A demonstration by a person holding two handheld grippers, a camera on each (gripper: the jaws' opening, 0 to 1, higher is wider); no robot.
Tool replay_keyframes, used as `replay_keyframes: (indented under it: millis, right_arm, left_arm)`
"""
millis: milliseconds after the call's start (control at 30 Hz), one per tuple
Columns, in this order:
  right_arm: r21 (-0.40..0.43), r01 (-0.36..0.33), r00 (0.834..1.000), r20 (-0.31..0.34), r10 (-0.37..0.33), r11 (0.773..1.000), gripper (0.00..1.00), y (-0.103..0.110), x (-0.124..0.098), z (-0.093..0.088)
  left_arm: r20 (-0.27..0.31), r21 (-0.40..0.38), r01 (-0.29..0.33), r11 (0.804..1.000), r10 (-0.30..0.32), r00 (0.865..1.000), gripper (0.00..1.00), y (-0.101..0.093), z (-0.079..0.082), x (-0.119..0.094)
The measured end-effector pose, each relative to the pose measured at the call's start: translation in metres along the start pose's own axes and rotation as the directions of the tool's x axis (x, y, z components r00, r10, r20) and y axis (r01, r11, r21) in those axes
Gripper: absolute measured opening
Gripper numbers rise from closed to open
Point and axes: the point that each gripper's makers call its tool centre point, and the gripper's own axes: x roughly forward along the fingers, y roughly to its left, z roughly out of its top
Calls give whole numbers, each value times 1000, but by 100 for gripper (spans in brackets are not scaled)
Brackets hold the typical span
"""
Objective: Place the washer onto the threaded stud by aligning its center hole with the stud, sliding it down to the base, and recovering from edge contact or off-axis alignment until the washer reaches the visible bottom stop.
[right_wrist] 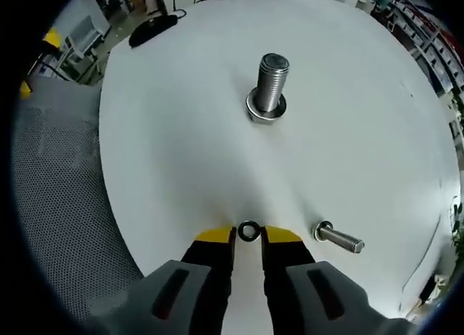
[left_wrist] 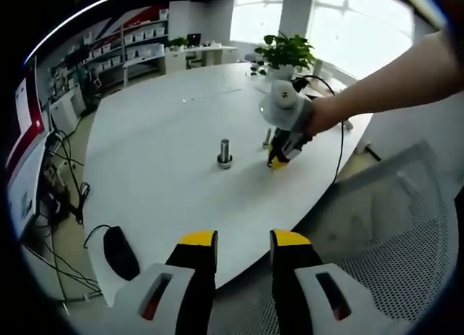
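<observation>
The threaded stud (right_wrist: 270, 80) stands upright on the white table (right_wrist: 181, 132), with a ring around its base. It also appears as the stud (left_wrist: 225, 152) in the left gripper view. A small dark washer (right_wrist: 249, 230) lies on the table, pinched between the yellow tips of my right gripper (right_wrist: 249, 237), well short of the stud. In the left gripper view the right gripper (left_wrist: 278, 159) is held by a hand, tips down on the table just right of the stud. My left gripper (left_wrist: 243, 242) is open and empty, back over the table's near edge.
A loose bolt (right_wrist: 338, 238) lies on its side just right of the right gripper's tips. A black mouse (left_wrist: 119, 251) sits near the table edge. A mesh chair (left_wrist: 391, 277) stands beside the table. A potted plant (left_wrist: 286, 52) and a cable (left_wrist: 341, 146) are at the far side.
</observation>
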Motion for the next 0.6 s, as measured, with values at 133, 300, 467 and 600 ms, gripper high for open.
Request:
replay_keyframes:
  millis: [133, 300, 467, 600]
  right_arm:
    - [-8, -10, 999, -36, 10, 1000, 16, 1, -2, 0]
    - [9, -4, 998, -69, 5, 1000, 14, -1, 1, 1]
    - [18, 7, 998, -65, -5, 1000, 15, -2, 2, -1]
    - [54, 17, 999, -35, -15, 998, 14, -3, 3, -2]
  left_arm:
    - [-2, 1, 1, 1000, -1, 1000, 27, 0, 0, 0]
    - [-9, 1, -1, 1000, 1, 1000, 27, 0, -2, 0]
    - [-11, 6, 6, 1000, -6, 1000, 27, -2, -2, 1]
    - [-9, 8, 13, 1000, -13, 1000, 27, -3, -1, 1]
